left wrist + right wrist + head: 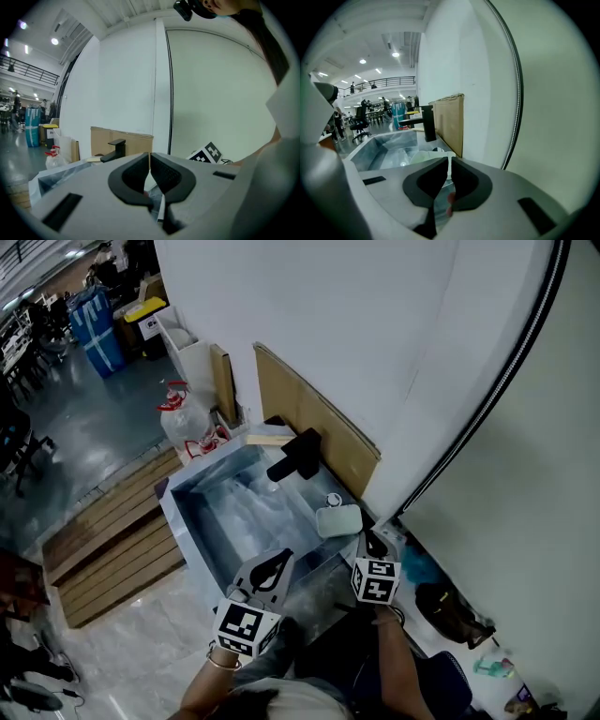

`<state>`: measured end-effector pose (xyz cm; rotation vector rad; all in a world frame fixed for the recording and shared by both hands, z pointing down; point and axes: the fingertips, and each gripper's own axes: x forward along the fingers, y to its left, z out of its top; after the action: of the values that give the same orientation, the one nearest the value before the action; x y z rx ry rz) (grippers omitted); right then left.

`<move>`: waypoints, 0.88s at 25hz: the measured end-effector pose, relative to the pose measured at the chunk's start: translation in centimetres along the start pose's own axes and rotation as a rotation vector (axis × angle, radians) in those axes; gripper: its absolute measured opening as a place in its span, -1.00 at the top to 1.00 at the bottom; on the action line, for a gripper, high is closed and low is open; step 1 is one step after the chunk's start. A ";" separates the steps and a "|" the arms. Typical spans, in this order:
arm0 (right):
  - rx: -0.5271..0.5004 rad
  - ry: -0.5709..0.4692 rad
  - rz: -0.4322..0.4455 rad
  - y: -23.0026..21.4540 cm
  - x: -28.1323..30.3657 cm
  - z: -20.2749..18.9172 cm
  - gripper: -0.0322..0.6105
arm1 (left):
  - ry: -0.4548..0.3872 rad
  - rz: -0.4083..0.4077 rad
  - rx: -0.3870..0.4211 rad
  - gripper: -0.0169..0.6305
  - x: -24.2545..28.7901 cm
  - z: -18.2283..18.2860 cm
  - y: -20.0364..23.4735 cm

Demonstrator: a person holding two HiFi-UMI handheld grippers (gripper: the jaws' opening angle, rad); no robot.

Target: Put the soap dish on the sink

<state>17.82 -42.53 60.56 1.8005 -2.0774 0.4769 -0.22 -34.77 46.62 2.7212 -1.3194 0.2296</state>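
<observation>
The pale soap dish lies on the sink rim at the right, past the black faucet. My right gripper is shut and empty, just on the near side of the dish and apart from it. In the right gripper view the soap dish shows right beyond the shut right gripper. My left gripper hovers over the sink's near rim, also shut with nothing in it. The left gripper points toward the wall, with the faucet off to its left.
A small round cap sits by the dish. A cardboard sheet leans on the white wall behind the sink. A wooden pallet lies left of the sink, a plastic bag beyond it. A dark bag sits on the floor at right.
</observation>
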 end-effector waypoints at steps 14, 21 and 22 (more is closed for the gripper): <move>-0.042 -0.077 0.057 2.4 -7.7 0.6 0.79 | -0.051 0.083 -0.016 0.90 -6.2 1.0 -3.4; -0.053 -0.110 0.070 3.5 -11.3 0.8 0.80 | -0.087 0.090 0.005 0.90 -9.0 2.1 -5.4; -0.056 -0.113 0.070 3.6 -11.8 0.7 0.80 | -0.093 0.091 0.007 0.90 -9.3 2.4 -5.7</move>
<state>15.76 -32.14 54.29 1.7650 -2.2131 0.3387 -1.20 -24.47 42.43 2.7112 -1.4716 0.1172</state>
